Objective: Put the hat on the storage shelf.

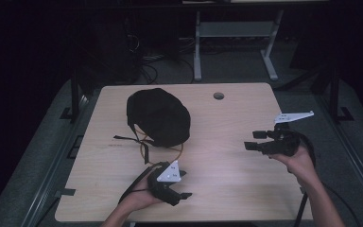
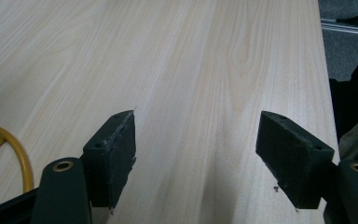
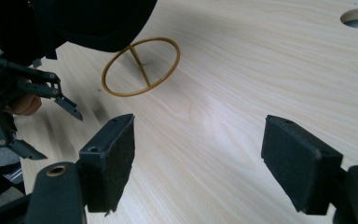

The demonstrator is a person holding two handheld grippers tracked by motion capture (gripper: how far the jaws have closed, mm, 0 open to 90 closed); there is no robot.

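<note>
A black cap [image 1: 158,116] lies on the light wooden table [image 1: 227,179], left of centre, with straps trailing toward the front. A thin yellow ring [image 1: 170,152] with a bar across it pokes out from under the cap's near edge. In the right gripper view the yellow ring [image 3: 142,67] lies flat just below the cap [image 3: 93,23]. My left gripper [image 1: 185,184] is at the front of the table, open and holding nothing, pointing right. My right gripper [image 1: 254,141] hovers at the right side, open and holding nothing, pointing left toward the ring.
A round cable hole [image 1: 219,96] sits near the table's far edge. Beyond the table stand a white desk frame [image 1: 236,33] and tangled cables on a dark floor. Bare wood lies between the two grippers. The table's right edge [image 2: 324,56] is close to the left gripper.
</note>
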